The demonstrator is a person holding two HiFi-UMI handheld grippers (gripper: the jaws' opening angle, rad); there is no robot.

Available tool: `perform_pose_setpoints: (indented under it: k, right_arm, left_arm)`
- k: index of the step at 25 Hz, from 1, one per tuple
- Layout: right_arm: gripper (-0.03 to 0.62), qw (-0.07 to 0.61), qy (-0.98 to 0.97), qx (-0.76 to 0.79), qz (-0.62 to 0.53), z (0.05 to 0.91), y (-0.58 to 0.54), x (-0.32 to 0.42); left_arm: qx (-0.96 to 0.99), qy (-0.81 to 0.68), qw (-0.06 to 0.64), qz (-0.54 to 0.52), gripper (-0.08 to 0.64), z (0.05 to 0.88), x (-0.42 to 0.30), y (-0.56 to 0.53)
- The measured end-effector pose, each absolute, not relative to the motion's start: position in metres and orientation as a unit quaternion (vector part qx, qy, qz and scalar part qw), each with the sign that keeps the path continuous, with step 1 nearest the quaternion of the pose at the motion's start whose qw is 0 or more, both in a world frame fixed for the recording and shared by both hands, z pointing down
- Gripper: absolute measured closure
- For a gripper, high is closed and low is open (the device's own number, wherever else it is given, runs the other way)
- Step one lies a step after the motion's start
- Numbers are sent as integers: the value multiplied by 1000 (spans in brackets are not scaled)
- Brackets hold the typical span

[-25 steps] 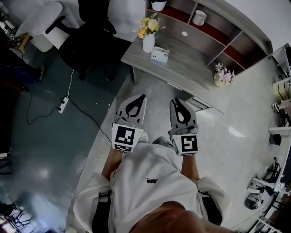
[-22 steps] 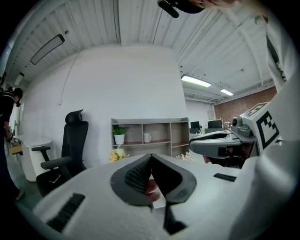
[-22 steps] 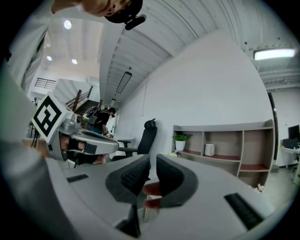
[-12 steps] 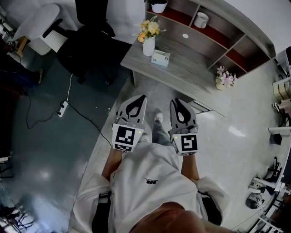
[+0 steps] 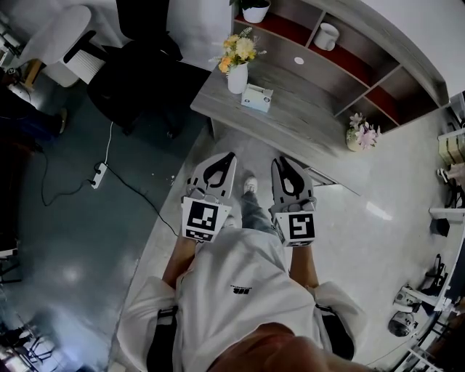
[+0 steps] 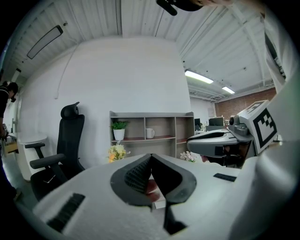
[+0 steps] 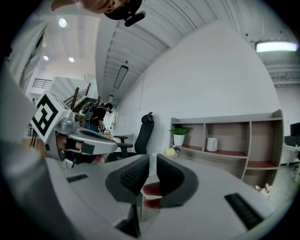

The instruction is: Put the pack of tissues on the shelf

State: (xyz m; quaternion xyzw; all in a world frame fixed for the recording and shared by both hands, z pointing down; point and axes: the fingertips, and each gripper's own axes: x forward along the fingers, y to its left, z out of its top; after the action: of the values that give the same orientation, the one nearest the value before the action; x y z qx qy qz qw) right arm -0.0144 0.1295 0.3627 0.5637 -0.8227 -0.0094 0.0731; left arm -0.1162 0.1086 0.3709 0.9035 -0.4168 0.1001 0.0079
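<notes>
We are facing a long grey wood-grain desk (image 5: 305,120) that is stretching across the head view from eleven o'clock to two o'clock. Beyond it, a grey open shelf unit with red-brown boards (image 5: 349,54) is running along the curved white wall toward one o'clock. A black high-backed office chair (image 5: 134,76) is standing on the dark floor at nine o'clock of the desk, and a white chair (image 5: 69,40) is sitting further out the same way.

We are holding both grey grippers side by side in front of our white shirt (image 5: 243,290). They are pointing toward twelve o'clock, well short of the desk. The left gripper (image 5: 229,155) is pressing its jaws tip to tip, with nothing between them. The right gripper (image 5: 282,160) is holding its jaws almost together, with only a thin slit showing at the tips, and is gripping nothing.

A white ceramic vase of yellow flowers (image 5: 237,73) is standing near the desk's eleven o'clock corner. The pale blue-and-white pack of tissues (image 5: 257,97) is lying flat on the desk top, just beside the vase at its four o'clock. It is well apart from both grippers, at their twelve o'clock, and is not on the shelf. A small pot of pink flowers (image 5: 361,135) is standing at the desk's three o'clock end. On the shelf, a white pot with a green plant (image 5: 255,10) and a white mug (image 5: 328,36) are standing in neighbouring compartments.
</notes>
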Motion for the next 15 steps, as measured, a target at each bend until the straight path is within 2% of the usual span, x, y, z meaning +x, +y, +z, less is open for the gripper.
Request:
perform_pose_setpoints:
  k: [9,15]
  right_arm:
    - [528,98,-825,555,24,390,89,-1]
    - [528,91,-826,556,28,394,59,9]
  left_arm:
    - [902,-417,25,108,532,386,-102,70]
    - [903,-414,31,109,532,392,-92,42]
